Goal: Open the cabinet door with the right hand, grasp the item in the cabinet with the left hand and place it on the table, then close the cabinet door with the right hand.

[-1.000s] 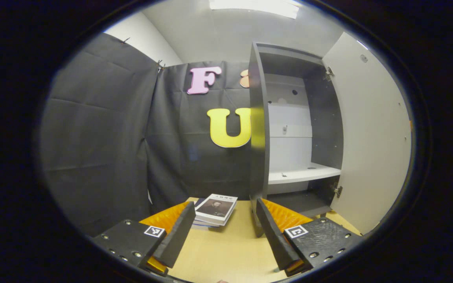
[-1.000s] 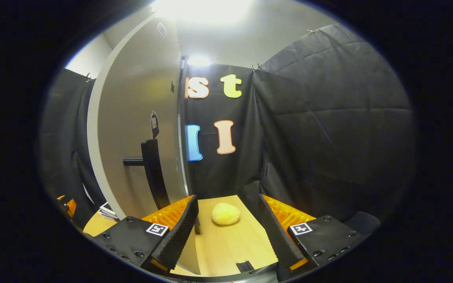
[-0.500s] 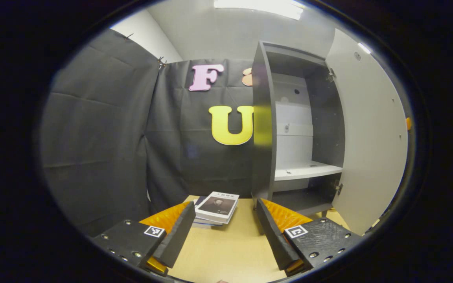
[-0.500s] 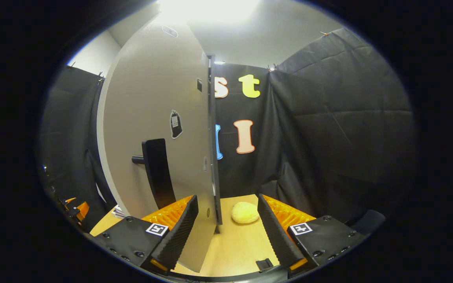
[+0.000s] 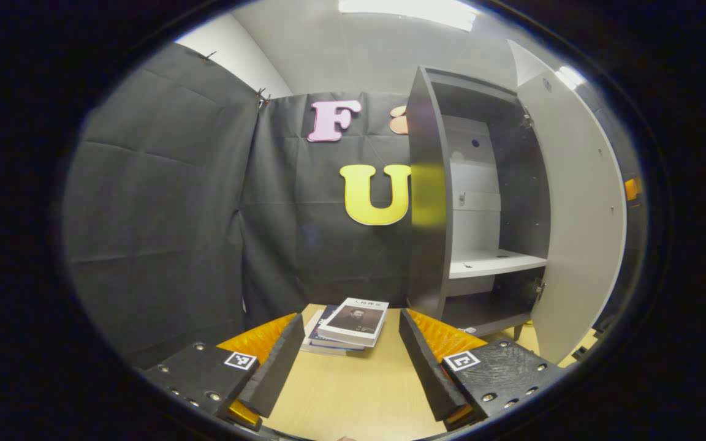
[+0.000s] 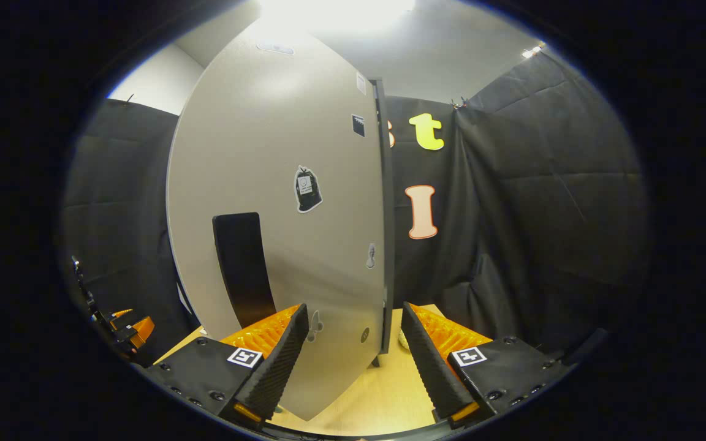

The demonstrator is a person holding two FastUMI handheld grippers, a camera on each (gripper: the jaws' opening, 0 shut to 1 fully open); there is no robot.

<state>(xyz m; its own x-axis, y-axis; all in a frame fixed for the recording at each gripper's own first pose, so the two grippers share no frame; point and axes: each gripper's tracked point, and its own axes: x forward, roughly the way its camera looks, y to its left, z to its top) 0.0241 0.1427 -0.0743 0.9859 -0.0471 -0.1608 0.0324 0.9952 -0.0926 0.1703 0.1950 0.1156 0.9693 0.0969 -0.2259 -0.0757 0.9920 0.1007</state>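
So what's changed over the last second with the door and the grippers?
The cabinet door has swung toward closed and now spreads across the right gripper view, hiding most of the yellow item. The right gripper and left gripper stay open, gripping nothing. The books haven't moved.

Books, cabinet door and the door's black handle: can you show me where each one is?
books (image 5: pixel 353 321), left gripper view, on the top book's cover.
cabinet door (image 6: pixel 267 153), right gripper view, on its pale outer face.
black handle (image 6: pixel 241 263), right gripper view, on the middle of the handle's flat bar.
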